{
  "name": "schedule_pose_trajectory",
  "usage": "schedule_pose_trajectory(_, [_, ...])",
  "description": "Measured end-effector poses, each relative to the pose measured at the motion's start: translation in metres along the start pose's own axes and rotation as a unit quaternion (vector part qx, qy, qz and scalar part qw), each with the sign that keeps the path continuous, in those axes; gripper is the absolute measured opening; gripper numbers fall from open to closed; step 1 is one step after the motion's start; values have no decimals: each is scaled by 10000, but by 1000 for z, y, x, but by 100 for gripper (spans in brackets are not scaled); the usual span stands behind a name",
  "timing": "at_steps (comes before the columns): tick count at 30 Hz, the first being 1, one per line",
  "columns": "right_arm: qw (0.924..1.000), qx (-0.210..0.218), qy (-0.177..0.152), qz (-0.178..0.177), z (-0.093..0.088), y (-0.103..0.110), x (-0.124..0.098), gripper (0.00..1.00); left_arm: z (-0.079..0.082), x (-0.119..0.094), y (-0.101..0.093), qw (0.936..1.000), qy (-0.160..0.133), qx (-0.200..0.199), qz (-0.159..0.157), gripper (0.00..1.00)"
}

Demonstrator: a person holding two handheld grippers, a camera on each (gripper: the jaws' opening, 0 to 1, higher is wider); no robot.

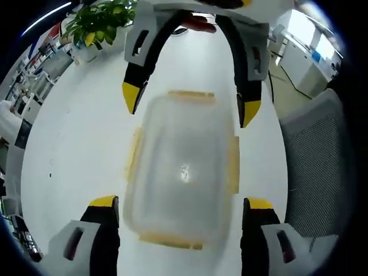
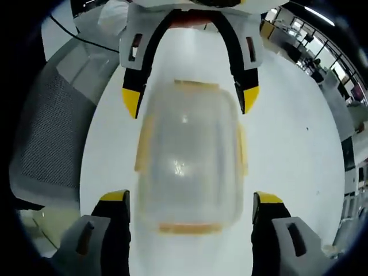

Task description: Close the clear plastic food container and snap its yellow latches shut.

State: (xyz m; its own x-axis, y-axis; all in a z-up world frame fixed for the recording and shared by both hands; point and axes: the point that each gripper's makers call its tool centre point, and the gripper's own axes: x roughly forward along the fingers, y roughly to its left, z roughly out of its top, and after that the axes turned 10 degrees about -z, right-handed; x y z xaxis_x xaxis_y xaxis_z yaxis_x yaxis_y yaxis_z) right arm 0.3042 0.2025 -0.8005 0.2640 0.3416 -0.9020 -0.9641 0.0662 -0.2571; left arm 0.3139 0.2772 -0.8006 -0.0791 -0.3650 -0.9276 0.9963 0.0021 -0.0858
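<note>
Grippers face each other across a white tabletop [image 1: 75,132], one at each end of a clear rectangular plastic food container with yellow latches [image 1: 181,172].

In the left gripper view, the left gripper [image 1: 181,204] rises from the bottom with its black, yellow-tipped jaws spread wide, one on each side of the container's near end, close to it but with white table visible between the tips and the plastic. The right gripper [image 1: 190,106] comes in from the top of that view, its jaws also spread apart, their yellow tips flanking the far end of the container. A lid lies on the container; the picture is too blurred to tell whether it is pressed fully down. Four yellow latches [image 1: 232,164] show along its edges, one on each side, and the two long-side latches appear to stand out from the wall rather than lie flat against it.

In the right gripper view, the right gripper [image 2: 191,204] is seen from its own side, jaws apart and straddling the near end of the container [image 2: 190,158], while the left gripper [image 2: 190,100] straddles the far end.

Beyond the table, a green potted plant [image 1: 98,23] stands at the far edge, and a grey mesh office chair [image 1: 316,161] sits beside the table.
</note>
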Motion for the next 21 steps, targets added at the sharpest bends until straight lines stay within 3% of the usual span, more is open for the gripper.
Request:
schedule_pose_trajectory(8, [9993,-256,274,73,-15,3,3,75,-3,2,5,9998,121,136,91,75])
schedule_pose_trajectory(21, [9992,-114,328,196,-15,5,4,74,-3,4,4,9997,211,118,98,75])
